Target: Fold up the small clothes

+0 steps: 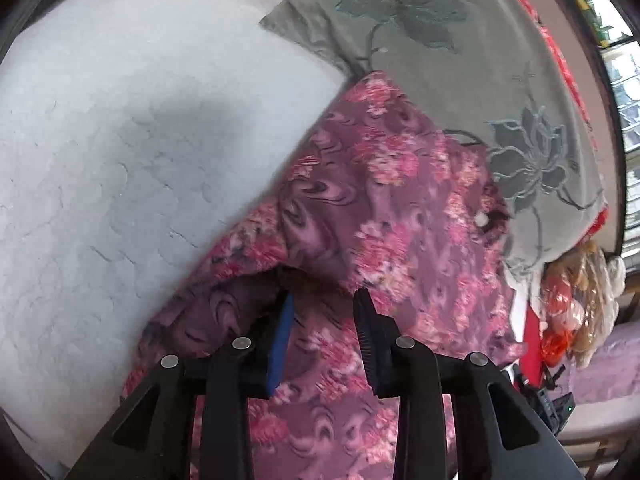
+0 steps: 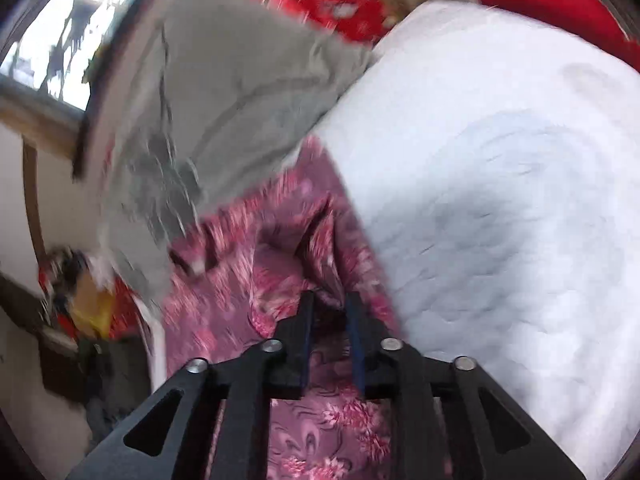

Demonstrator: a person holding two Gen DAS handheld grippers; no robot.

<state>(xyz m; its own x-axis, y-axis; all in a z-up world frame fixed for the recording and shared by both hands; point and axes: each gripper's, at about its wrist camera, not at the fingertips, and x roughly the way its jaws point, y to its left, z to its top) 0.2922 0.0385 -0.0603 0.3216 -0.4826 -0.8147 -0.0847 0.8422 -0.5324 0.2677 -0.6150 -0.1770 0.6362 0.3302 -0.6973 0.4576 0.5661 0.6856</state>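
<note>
While pink floral garment [image 1: 384, 200] drapes white quilted bed [image 1: 120, 140], grey flowered blanket [image 1: 460, 60] beside window [image 1: 628, 92], both hand-held grippers part-open, unclamped.

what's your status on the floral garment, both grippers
Left gripper open, jaws apart over the pink floral garment. Right gripper partly open, a fold between its jaws, grip unclear. Grey flowered cloth lies against the garment's far edge.

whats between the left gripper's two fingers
In the left wrist view, only the pink floral garment shows in the gap of the left gripper, no other object.
</note>
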